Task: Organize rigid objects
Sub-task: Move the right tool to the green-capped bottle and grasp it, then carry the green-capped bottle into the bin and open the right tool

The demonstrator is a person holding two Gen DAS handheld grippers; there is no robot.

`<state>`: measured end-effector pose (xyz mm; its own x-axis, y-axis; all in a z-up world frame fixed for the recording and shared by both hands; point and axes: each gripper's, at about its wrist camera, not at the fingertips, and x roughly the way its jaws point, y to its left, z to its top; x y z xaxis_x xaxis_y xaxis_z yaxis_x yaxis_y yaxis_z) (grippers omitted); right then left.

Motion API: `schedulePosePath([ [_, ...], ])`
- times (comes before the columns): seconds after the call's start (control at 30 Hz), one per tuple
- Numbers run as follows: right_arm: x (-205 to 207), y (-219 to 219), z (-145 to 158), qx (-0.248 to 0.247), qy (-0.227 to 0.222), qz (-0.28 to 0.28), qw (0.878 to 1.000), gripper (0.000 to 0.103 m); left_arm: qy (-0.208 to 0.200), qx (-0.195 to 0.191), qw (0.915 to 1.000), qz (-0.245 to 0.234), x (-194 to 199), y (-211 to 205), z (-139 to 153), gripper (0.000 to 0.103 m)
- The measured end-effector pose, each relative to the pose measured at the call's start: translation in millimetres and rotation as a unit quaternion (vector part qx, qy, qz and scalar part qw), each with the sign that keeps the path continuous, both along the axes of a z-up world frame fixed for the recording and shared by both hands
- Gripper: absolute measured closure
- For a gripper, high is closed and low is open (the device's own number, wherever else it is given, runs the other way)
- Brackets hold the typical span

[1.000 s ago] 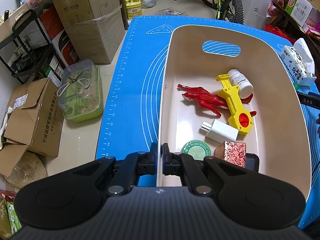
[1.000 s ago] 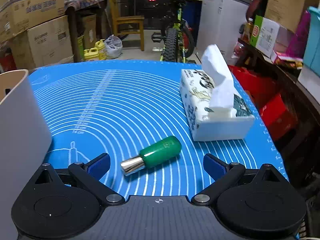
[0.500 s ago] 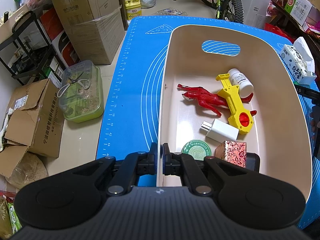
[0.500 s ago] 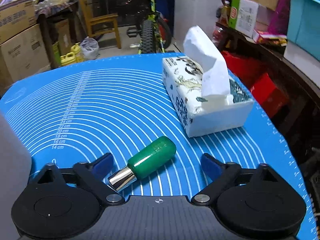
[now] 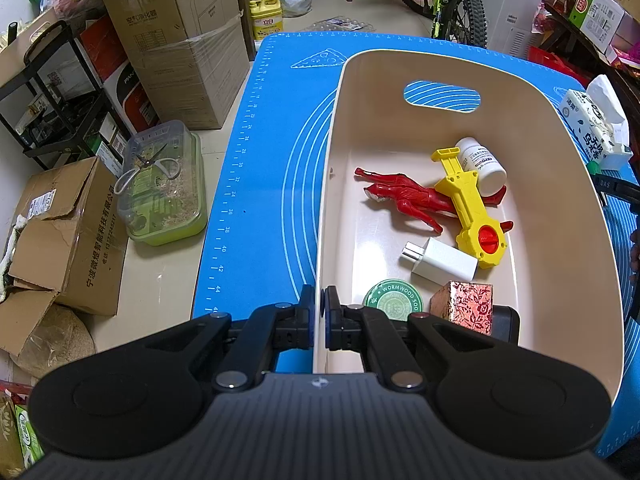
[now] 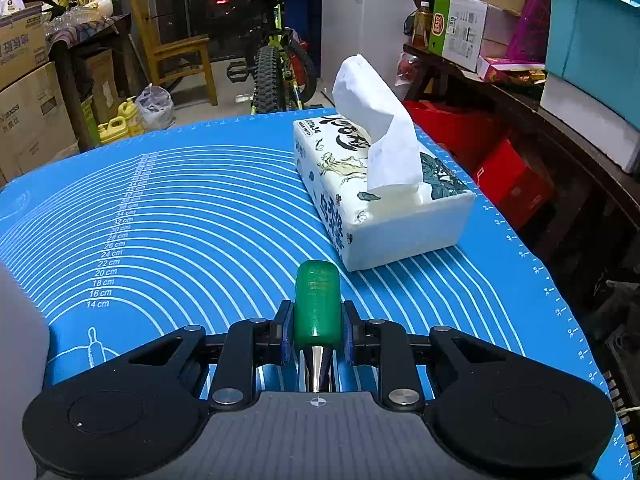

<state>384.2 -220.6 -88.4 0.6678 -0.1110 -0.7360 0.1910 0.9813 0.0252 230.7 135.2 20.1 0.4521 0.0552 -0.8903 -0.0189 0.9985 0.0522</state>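
Observation:
A cream bin [image 5: 568, 216] stands on the blue mat [image 5: 276, 160]. My left gripper [image 5: 319, 316] is shut on the bin's near left wall. Inside lie a red figure [image 5: 404, 196], a yellow toy [image 5: 468, 204], a white pill bottle [image 5: 482, 160], a white charger [image 5: 442, 262], a green round tin [image 5: 394, 298] and a red patterned box [image 5: 464, 306]. In the right wrist view my right gripper [image 6: 316, 332] is shut on a green bottle [image 6: 317, 304] with a silver cap [image 6: 316, 368]; the bottle's green end points away from me over the mat [image 6: 192, 216].
A tissue box [image 6: 380, 200] stands on the mat just beyond the green bottle, seen too as a tissue box [image 5: 596, 132] right of the bin. Cardboard boxes [image 5: 176, 40], a clear lidded container [image 5: 160, 184] and a bicycle [image 6: 276, 60] surround the table.
My right gripper's jaws came together on the green bottle, which now lies lengthwise between the pads instead of slanted on the mat. The left gripper and the bin have kept still.

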Motion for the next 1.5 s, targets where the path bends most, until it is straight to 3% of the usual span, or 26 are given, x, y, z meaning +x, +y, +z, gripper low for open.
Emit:
schedulePosePath([
  [0.47,-13,-4,18,-0.002,-0.016,0.009,1.000,0.070,0.000,-0.004,1.0000,0.001,1,0,1,0.097],
  [0.83,-37,18,61,-0.005,-0.061,0.052,0.997,0.070,0.000,-0.004,1.0000,0.001,1,0,1,0.097],
  [1.3,-80,73,139,0.027,-0.156,0.134,0.978,0.070,0.001,-0.005,1.0000,0.002,0,0,1,0.097],
  [1.5,-96,102,161,0.047,-0.178,0.172,0.968,0.070,0.000,-0.005,1.0000,0.002,1,0,0,0.097],
])
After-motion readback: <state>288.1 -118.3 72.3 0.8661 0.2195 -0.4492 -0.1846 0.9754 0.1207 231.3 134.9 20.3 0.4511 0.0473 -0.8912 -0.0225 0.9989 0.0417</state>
